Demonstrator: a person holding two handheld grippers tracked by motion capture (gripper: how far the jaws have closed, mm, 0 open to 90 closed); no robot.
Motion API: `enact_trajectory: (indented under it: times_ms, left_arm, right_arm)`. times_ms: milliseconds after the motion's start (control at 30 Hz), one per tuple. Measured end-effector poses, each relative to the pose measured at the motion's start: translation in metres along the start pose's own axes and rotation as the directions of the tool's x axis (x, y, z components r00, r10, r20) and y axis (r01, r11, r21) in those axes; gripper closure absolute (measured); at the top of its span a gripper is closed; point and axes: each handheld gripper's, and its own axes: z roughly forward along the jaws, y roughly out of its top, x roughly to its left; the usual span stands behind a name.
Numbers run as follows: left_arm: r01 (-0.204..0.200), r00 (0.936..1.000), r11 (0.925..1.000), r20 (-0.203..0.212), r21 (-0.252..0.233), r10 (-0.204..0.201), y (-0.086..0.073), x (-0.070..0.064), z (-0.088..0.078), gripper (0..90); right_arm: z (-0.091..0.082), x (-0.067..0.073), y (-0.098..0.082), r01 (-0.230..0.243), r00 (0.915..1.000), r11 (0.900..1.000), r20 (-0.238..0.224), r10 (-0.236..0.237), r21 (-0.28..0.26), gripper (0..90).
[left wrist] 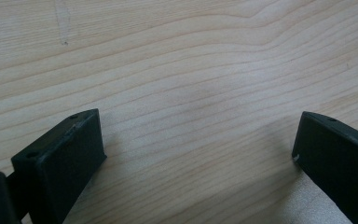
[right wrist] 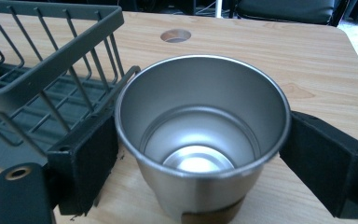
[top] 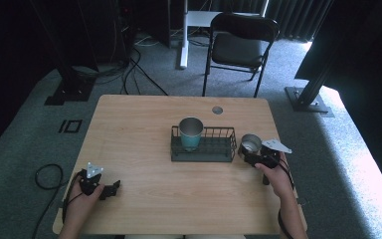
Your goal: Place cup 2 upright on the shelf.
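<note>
A steel cup (top: 250, 144) stands upright just off the right end of a dark wire basket (top: 204, 157), mouth up and empty. My right gripper (top: 249, 153) is shut on it, one black jaw pressed to each side of the cup (right wrist: 200, 135). In the right gripper view the basket (right wrist: 51, 70) is close on the left. A teal cup with a steel rim (top: 191, 133) stands inside the basket's left part. My left gripper (top: 112, 189) rests low at the table's front left, open, with bare wood between its jaws (left wrist: 196, 140).
The wooden table (top: 144, 134) has a round cable hole (top: 217, 110) behind the basket. A black chair (top: 238, 45) stands beyond the far edge. Cables lie on the grey carpet to the left (top: 47, 177).
</note>
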Motion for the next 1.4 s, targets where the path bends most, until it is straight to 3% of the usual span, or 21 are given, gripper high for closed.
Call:
enact_trajectory:
  times_ms: [733, 1400]
  left_arm:
    - [0.0, 1.0, 1.0, 0.0, 0.0, 0.0, 0.0, 0.0, 0.0, 2.6]
    - [0.001, 1.0, 1.0, 0.0, 0.0, -0.001, 0.0, 0.0, 0.0, 2.6]
  right_arm:
    - [0.016, 0.004, 0.003, 0.013, 0.9992, 1.0, 0.037, -0.013, -0.008, 13.3]
    - [-0.001, -0.003, 0.026, 0.018, 0.9992, 0.999, 0.037, -0.017, -0.035, 13.7]
